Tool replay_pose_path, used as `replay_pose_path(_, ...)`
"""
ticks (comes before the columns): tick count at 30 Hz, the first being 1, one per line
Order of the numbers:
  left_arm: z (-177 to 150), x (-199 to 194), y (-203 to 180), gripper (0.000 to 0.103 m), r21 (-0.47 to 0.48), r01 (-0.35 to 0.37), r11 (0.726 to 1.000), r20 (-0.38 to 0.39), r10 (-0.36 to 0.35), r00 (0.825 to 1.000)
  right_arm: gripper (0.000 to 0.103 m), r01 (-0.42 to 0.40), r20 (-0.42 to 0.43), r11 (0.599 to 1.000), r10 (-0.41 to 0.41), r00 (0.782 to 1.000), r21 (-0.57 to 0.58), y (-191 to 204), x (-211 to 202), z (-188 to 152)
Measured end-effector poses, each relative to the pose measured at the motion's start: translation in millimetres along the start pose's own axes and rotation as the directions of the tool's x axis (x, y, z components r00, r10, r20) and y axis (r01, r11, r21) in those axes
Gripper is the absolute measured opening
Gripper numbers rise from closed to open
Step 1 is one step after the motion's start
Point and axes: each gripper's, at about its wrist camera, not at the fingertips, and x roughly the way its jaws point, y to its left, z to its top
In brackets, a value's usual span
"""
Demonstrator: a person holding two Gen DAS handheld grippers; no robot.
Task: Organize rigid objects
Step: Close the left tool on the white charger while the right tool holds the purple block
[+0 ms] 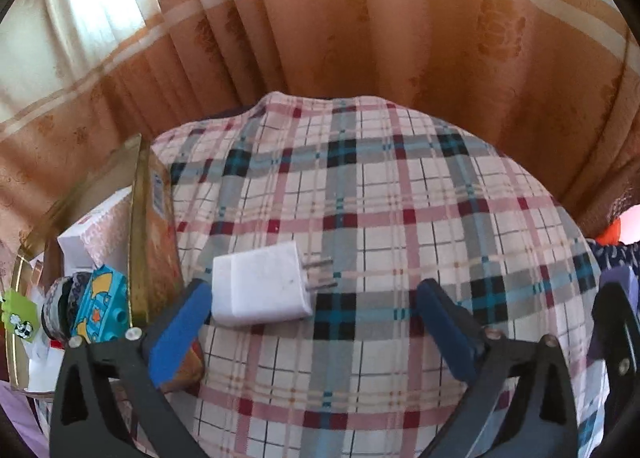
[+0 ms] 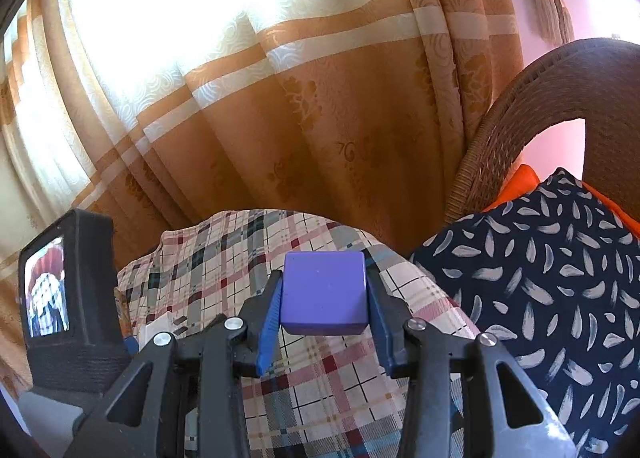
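Note:
A white plug adapter (image 1: 262, 289) with two metal prongs lies on the plaid cloth (image 1: 380, 217). My left gripper (image 1: 316, 314) is open, low over the cloth; the adapter lies just inside its left finger (image 1: 180, 334). An open gold-rimmed box (image 1: 150, 242) stands at the left and holds a blue toy block (image 1: 102, 304), tape rolls and a white box. My right gripper (image 2: 324, 298) is shut on a purple cube (image 2: 324, 292), held above the cloth (image 2: 224, 258). The adapter shows partly in the right wrist view (image 2: 162, 328).
An orange and cream curtain (image 1: 360, 37) hangs behind the table. A wicker chair (image 2: 532, 105) with a dark leaf-pattern cushion (image 2: 540, 278) stands at the right. The left gripper's camera body (image 2: 68, 298) shows at the left of the right wrist view.

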Motion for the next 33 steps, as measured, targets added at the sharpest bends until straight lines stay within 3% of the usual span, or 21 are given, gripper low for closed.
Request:
replay_pose_path(7,15.6,7.1,-5.5,0.103,0.004,0.003,1.000,-0.036,-0.003,0.999,0.043,0.007,0.003,1.000,-0.007,1.000,0.010,-2.1,-0.5,0.0)
replay_pose_path(12,16.7,7.9,-9.0,0.101,0.013,0.097,0.995,-0.039,-0.096,0.995,0.043,0.005,0.000,0.999,-0.005,1.000,0.036,-7.6,0.0,1.1)
replay_pose_path(16,15.8,8.5,-8.4,0.101,0.013,0.119,0.993,-0.025,-0.119,0.993,0.043,0.006,0.009,1.000,-0.006,1.000,0.028,-5.8,-1.7,1.4)
replay_pose_path(18,16.2,11.5,-3.9,0.098,-0.017,0.163,0.987,-0.031,-0.163,0.986,0.043,0.007,0.016,1.000,-0.007,1.000,0.030,-6.2,-2.9,1.7)
replay_pose_path(19,15.9,13.7,-1.1,0.092,-0.041,0.208,0.977,-0.029,-0.210,0.977,0.043,0.007,0.021,0.999,-0.008,1.000,0.032,-6.8,-3.9,1.8)
replay_pose_path(21,16.1,12.8,0.9,0.082,-0.022,0.224,0.974,-0.003,-0.224,0.975,0.043,0.010,0.027,0.999,-0.011,1.000,0.037,-7.9,-5.0,2.1)
replay_pose_path(23,14.7,9.9,0.2,0.064,0.008,0.249,0.968,0.018,-0.249,0.968,0.043,0.010,0.029,0.999,-0.011,1.000,0.040,-7.9,-5.5,2.3)
replay_pose_path(33,-6.5,-14.3,14.4,0.063,0.034,0.338,0.940,0.105,-0.340,0.935,0.043,0.017,0.079,0.999,-0.020,0.997,0.036,-6.8,-13.3,4.1)
